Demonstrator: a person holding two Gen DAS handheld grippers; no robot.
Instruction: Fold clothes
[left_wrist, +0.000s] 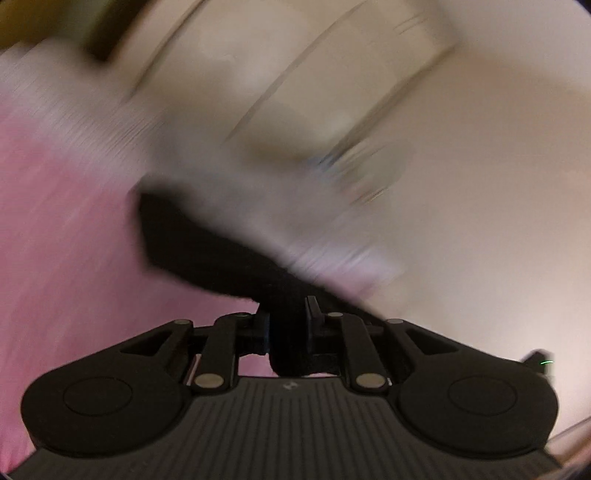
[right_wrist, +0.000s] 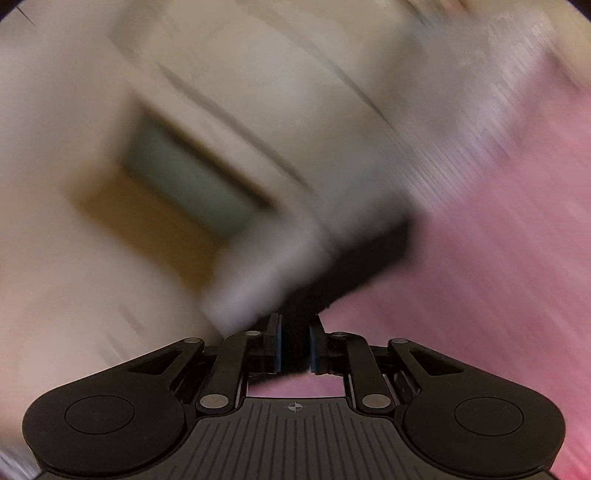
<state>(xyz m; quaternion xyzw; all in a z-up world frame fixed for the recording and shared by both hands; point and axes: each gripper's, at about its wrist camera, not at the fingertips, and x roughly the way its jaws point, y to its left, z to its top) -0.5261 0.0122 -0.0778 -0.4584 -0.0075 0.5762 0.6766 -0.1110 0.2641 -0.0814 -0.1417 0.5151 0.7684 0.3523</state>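
Observation:
Both views are heavily blurred by motion. My left gripper (left_wrist: 289, 325) is shut on a black garment (left_wrist: 199, 243), which stretches up and to the left from the jaws. My right gripper (right_wrist: 295, 343) is shut on the same black garment (right_wrist: 354, 258), which stretches up and to the right from the jaws. The cloth looks pulled taut and lifted above a pink surface (left_wrist: 66, 240), which also shows in the right wrist view (right_wrist: 498, 258).
A pale lilac cloth or bedding edge (left_wrist: 92, 122) borders the pink surface; it also appears in the right wrist view (right_wrist: 461, 110). Beige walls or furniture (left_wrist: 461, 184) and a dark greenish opening (right_wrist: 192, 181) lie behind, too blurred to identify.

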